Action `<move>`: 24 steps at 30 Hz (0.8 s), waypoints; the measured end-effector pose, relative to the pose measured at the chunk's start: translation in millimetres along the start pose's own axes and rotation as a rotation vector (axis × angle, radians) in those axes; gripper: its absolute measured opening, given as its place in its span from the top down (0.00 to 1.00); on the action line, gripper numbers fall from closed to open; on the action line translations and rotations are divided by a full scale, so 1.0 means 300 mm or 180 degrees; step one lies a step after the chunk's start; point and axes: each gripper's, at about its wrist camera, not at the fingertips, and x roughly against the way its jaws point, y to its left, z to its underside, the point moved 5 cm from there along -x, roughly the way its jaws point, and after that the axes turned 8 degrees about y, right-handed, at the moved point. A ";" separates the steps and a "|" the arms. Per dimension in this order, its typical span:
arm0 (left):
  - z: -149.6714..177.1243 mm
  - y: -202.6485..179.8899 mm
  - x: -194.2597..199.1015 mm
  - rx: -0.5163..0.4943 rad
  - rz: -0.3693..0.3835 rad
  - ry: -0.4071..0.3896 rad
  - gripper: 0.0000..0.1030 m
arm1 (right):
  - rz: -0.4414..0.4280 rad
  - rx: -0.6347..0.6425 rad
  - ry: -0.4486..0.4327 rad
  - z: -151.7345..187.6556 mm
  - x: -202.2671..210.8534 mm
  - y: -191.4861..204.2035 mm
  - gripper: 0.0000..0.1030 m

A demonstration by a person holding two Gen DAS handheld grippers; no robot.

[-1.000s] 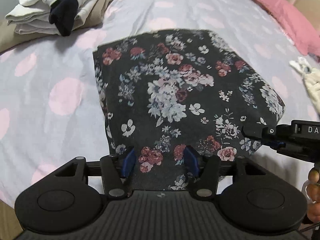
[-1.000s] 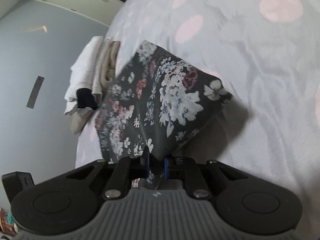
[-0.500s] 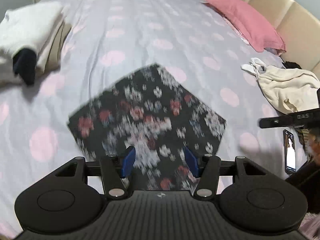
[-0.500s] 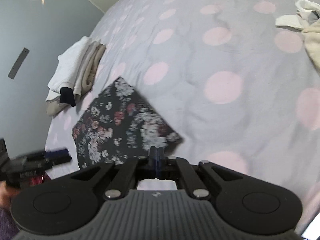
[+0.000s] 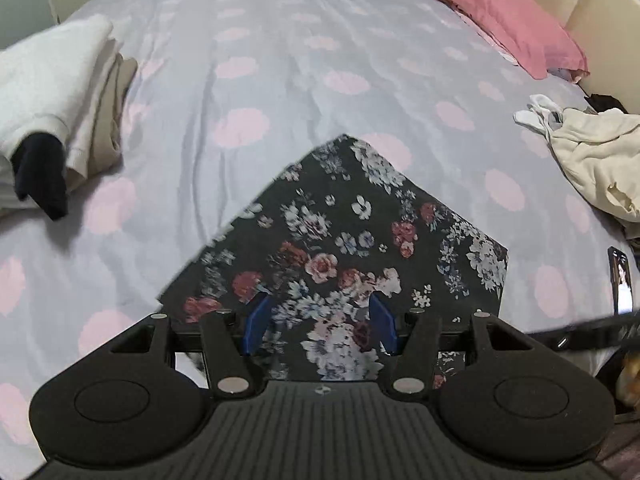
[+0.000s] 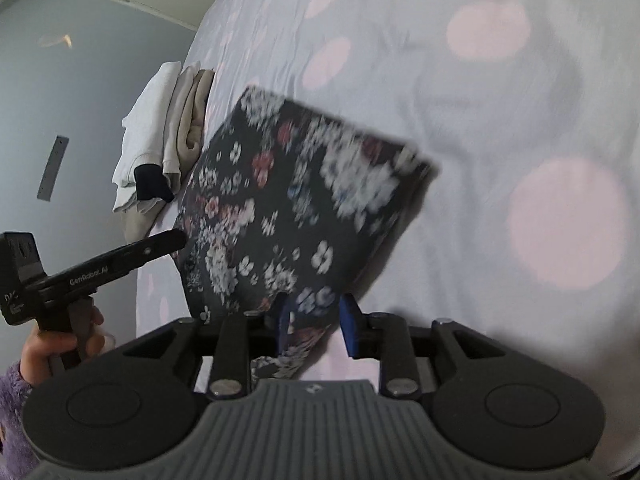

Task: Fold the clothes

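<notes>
The folded black floral-print garment (image 5: 344, 248) lies on the polka-dot bed (image 5: 280, 60), a near corner between the right hand-held gripper (image 6: 314, 322), whose jaws are opening around it. The left hand-held gripper (image 5: 318, 326) hangs half-open and empty over the near edge. The stack of folded white and beige clothes (image 5: 52, 112) lies beyond, left of the left gripper.

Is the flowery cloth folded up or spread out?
Folded. The flowery cloth lies on the bed as a compact block with straight edges and square corners.
</notes>
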 end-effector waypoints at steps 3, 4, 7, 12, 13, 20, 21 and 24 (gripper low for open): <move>0.004 -0.018 -0.023 -0.0054 -0.0018 0.0031 0.49 | -0.0099 -0.0211 -0.0009 0.026 -0.062 -0.014 0.64; 0.005 -0.026 -0.031 -0.0080 -0.0031 0.0042 0.49 | -0.0109 -0.0259 0.0006 0.033 -0.079 -0.021 0.63; 0.007 -0.041 -0.048 -0.0123 -0.0049 0.0073 0.49 | -0.0109 -0.0332 0.0068 0.043 -0.130 -0.031 0.61; 0.008 -0.039 -0.058 -0.0105 -0.0076 0.0073 0.49 | -0.0171 -0.0394 -0.0006 0.014 -0.171 -0.024 0.61; 0.009 -0.035 -0.060 -0.0098 -0.0088 0.0075 0.49 | -0.0174 -0.0404 -0.0021 0.009 -0.180 -0.021 0.61; 0.012 -0.019 -0.078 -0.0130 -0.0183 0.0094 0.49 | -0.0244 -0.0413 -0.0089 -0.002 -0.206 -0.022 0.74; 0.010 -0.019 -0.076 -0.0141 -0.0189 0.0083 0.49 | -0.0254 -0.0397 -0.0101 -0.003 -0.201 -0.020 0.79; 0.006 -0.016 -0.062 -0.0136 -0.0203 0.0031 0.49 | -0.0253 -0.0280 -0.0153 -0.011 -0.171 0.014 0.84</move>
